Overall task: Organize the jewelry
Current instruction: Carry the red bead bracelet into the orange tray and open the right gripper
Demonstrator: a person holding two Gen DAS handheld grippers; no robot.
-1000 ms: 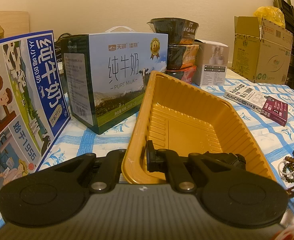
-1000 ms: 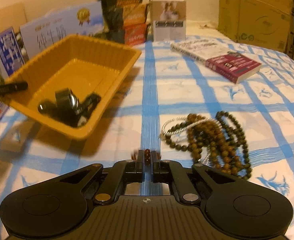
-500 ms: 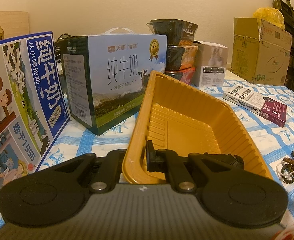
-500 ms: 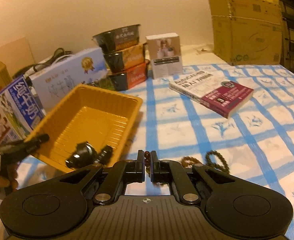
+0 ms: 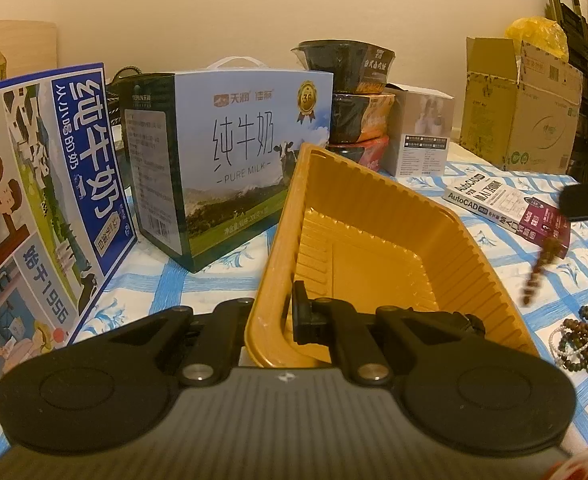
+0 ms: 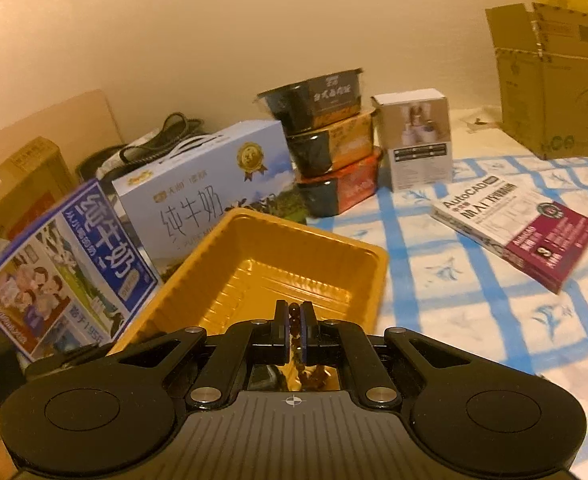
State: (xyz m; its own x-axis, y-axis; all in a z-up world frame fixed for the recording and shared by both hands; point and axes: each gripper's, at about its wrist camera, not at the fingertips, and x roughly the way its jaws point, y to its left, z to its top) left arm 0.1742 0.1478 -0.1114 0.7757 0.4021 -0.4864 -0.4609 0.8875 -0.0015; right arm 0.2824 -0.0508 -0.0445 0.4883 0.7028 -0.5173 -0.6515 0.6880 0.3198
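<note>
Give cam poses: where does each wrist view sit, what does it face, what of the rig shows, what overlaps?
Left wrist: on the left gripper, clamped on the yellow tray rim, facing milk cartons; own fingers show.
Right wrist: on the right gripper, above the tray's near edge, pinching a bead bracelet; own fingers show.
Shared: tray, Pure Milk carton, AutoCAD book, stacked bowls.

One yellow tray (image 6: 253, 264), two milk cartons (image 6: 213, 184), three stacked bowls (image 6: 326, 136), one book (image 6: 514, 224)

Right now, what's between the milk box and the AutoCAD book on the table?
The yellow tray, tilted up with its rim clamped in the left tongs, lies between the milk box and the AutoCAD book; the right wrist view shows it best.
</note>
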